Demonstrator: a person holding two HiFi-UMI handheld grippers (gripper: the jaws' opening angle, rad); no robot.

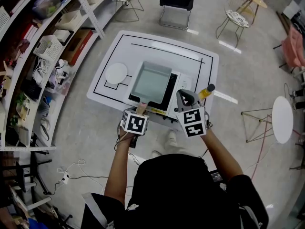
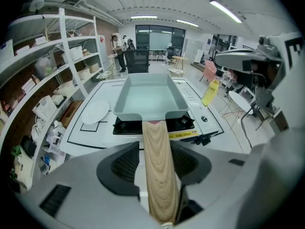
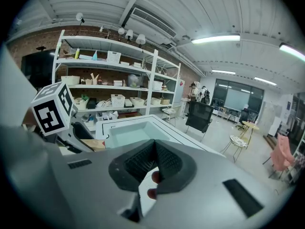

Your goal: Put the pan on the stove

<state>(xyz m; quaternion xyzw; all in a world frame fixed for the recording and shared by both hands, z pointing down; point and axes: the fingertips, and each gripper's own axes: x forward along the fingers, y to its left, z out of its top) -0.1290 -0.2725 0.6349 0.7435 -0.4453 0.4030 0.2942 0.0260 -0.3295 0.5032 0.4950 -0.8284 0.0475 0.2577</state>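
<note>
Left gripper [image 2: 155,162]: jaws wide, not pressing the wooden handle [image 2: 159,180] between them | pan [image 1: 151,81]: on stove [image 2: 183,124] | right gripper [image 3: 151,168]: jaws together, empty, at stove's front right

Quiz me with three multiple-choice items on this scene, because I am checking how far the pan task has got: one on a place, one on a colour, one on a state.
1. Where does the pan sit?
A. on the white plate
B. on the stove
C. on a shelf

2. What colour is the pan's handle?
A. black
B. red
C. light wood

3. How do the jaws of the left gripper stand?
A. apart, with the handle between them
B. shut, with nothing between them
C. shut on the yellow bottle

Answers:
1 B: the head view shows the pan resting over the black burner.
2 C: the left gripper view shows pale wood grain along its length.
3 A: the two dark pads stand wide, with the handle lying between them.
</note>
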